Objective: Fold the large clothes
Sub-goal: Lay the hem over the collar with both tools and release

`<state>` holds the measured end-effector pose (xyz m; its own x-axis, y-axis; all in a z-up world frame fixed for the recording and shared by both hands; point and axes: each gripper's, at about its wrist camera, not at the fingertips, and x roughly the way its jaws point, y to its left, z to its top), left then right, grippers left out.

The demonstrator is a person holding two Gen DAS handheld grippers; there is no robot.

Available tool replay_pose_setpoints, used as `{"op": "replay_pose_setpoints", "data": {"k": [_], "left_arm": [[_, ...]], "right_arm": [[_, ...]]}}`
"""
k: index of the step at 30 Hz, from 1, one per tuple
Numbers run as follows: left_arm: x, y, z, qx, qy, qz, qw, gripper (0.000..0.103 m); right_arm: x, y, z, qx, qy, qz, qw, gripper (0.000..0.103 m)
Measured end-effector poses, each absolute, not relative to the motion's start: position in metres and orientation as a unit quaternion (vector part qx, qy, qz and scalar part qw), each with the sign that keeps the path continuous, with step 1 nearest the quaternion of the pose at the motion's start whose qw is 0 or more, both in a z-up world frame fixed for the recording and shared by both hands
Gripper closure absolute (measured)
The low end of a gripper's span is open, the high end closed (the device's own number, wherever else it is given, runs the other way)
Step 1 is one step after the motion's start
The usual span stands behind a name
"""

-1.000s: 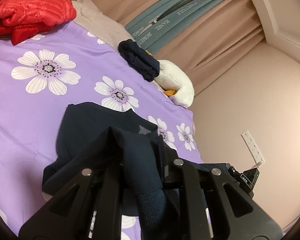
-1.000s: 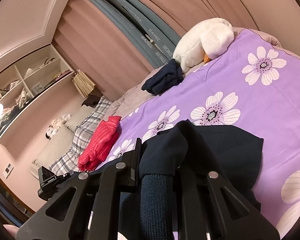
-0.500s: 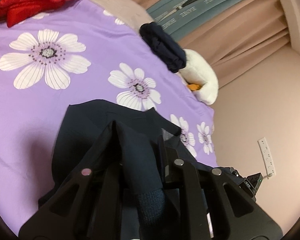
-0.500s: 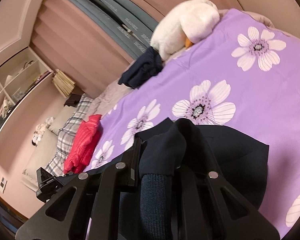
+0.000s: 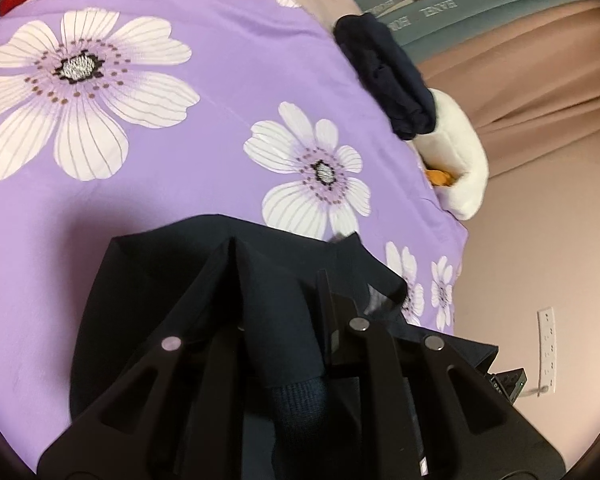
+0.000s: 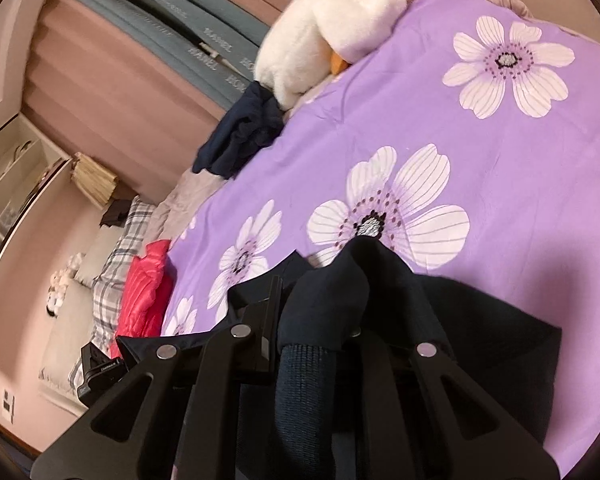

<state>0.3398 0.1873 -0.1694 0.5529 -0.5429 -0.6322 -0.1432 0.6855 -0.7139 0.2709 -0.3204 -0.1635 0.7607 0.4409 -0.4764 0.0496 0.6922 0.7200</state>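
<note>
A dark navy garment (image 5: 148,292) with a ribbed hem lies partly on the purple flowered bedspread (image 5: 180,128). My left gripper (image 5: 278,276) is shut on a fold of it, the ribbed edge bunched between the jaws. My right gripper (image 6: 324,280) is shut on another fold of the same garment (image 6: 492,344), which drapes to the right over the bedspread (image 6: 460,128). The fingertips are hidden under the cloth in both views.
A folded navy garment (image 5: 384,76) and a white plush duck (image 5: 456,168) lie at the bed's far edge by the curtains. A red jacket (image 6: 144,292) and checked pillow (image 6: 116,248) lie further along. A wall socket (image 5: 547,348) is on the pink wall.
Both grippers have moved forward and lower over the bed with the garment held; the bedspread flowers now look larger and nearer, and the red jacket has slid out of the left view.
</note>
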Motion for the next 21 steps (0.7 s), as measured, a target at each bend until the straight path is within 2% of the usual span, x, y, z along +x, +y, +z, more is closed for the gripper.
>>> {"op": "replay_pose_setpoints", "data": {"k": [14, 17, 18, 20, 21], "left_arm": [[0.377, 0.187, -0.218, -0.376, 0.507, -0.068, 0.773, 0.086], [0.382, 0.19, -0.225, -0.394, 0.511, -0.061, 0.762, 0.085], [0.384, 0.19, -0.227, -0.402, 0.511, -0.06, 0.758, 0.081], [0.387, 0.19, -0.224, -0.405, 0.504, -0.06, 0.76, 0.069], [0.389, 0.188, -0.222, -0.405, 0.502, -0.061, 0.762, 0.059]], "right_arm": [[0.311, -0.328, -0.216, 0.397, 0.397, 0.072, 0.824, 0.089], [0.315, -0.328, -0.222, 0.404, 0.408, 0.066, 0.816, 0.085], [0.316, -0.33, -0.223, 0.411, 0.409, 0.066, 0.812, 0.083], [0.318, -0.332, -0.225, 0.423, 0.412, 0.067, 0.804, 0.074], [0.318, -0.332, -0.225, 0.425, 0.411, 0.068, 0.804, 0.071]]}}
